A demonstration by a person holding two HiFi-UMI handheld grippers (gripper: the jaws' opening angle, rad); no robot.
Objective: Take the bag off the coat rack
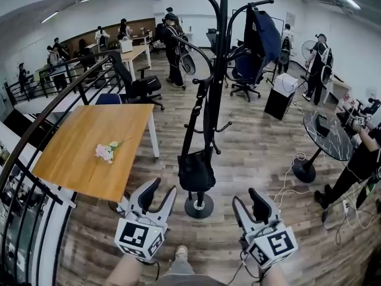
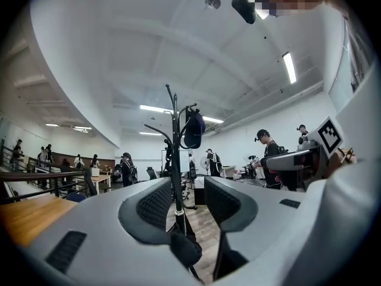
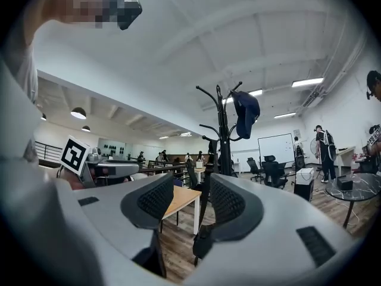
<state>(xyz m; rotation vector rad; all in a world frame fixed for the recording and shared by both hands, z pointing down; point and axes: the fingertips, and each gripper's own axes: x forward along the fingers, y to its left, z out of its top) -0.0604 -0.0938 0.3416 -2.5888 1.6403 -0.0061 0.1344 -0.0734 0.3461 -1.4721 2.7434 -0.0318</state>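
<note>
Jaws apart on left gripper (image 1: 162, 189) and right gripper (image 1: 246, 196); black bag (image 1: 196, 171) hangs by long strap.

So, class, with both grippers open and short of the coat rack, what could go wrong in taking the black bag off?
1. The bag hangs low, its strap hooked higher up; pulling the bag outward instead of lifting the strap could tip the coat rack.
2. A dark blue garment hangs at the top; a jolt may shake it off.
3. The strap runs close along the coat rack, so the left gripper or right gripper might clamp both.
</note>
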